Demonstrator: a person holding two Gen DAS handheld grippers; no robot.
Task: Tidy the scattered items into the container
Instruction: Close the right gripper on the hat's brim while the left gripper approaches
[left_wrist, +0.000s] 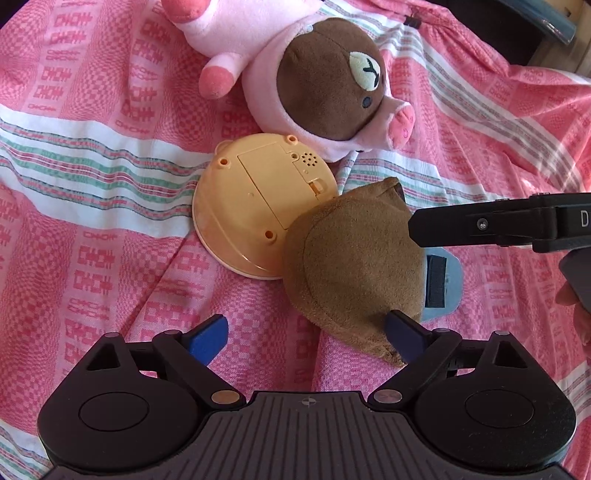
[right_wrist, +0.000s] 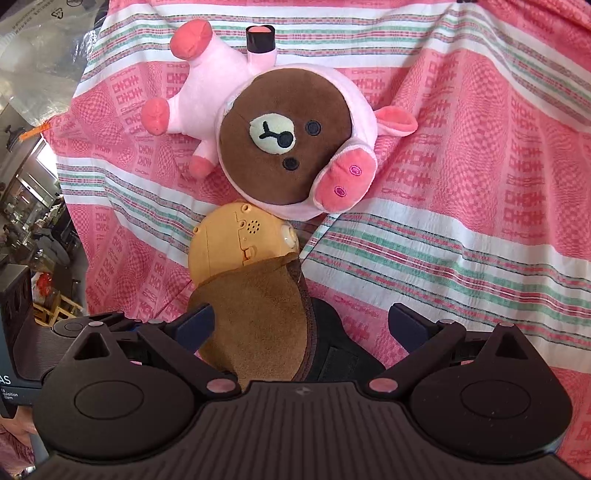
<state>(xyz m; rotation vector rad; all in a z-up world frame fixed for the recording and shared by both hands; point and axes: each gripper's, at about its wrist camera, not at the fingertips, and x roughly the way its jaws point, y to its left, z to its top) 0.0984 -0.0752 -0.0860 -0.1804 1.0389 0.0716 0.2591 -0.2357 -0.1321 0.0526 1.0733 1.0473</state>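
Observation:
A brown suede pouch (left_wrist: 354, 266) lies on the pink cloth, overlapping a round orange plastic toy (left_wrist: 258, 206) that is face down. Beyond them lies a plush bear in a pink pig suit (left_wrist: 325, 88). My left gripper (left_wrist: 306, 338) is open just above the cloth, and the pouch's near corner rests against its right blue pad. One finger (left_wrist: 461, 225) of my right gripper reaches in from the right over the pouch. In the right wrist view my right gripper (right_wrist: 301, 325) is open wide astride the pouch (right_wrist: 258, 317), with the orange toy (right_wrist: 236, 243) and the plush bear (right_wrist: 291, 140) ahead.
The pink patterned cloth (left_wrist: 92, 184) with white and green stripes is creased into folds. A grey-blue piece with a dark velcro strap (left_wrist: 439, 280) sticks out from under the pouch. The cloth's edge, a clear plastic bag (right_wrist: 40, 55) and room clutter lie at the left.

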